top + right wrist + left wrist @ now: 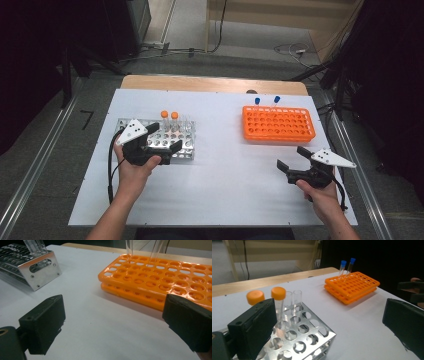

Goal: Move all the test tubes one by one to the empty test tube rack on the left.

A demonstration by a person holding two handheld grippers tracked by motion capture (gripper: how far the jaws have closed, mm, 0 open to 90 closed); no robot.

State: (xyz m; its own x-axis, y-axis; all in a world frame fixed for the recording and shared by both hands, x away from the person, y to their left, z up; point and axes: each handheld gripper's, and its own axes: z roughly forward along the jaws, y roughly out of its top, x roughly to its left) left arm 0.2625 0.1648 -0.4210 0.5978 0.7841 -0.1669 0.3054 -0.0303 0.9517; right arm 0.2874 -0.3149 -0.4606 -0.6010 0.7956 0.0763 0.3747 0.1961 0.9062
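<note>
Metal rack (182,145) edge between wide-open left gripper (162,137) jaws, right gripper (296,157) likewise wide over bare table (225,175)

High view looks down from above the person's side onto the whole table (220,200). Each gripper view sits low and close, facing across it. All three share the metal rack (167,141) and orange rack (278,123).

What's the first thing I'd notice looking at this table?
Probably the bright orange rack on the right side of the white table, with two blue-capped tubes standing at its far edge. Next, the shiny metal rack on the left, holding two orange-capped tubes, with the open left gripper beside it.
</note>
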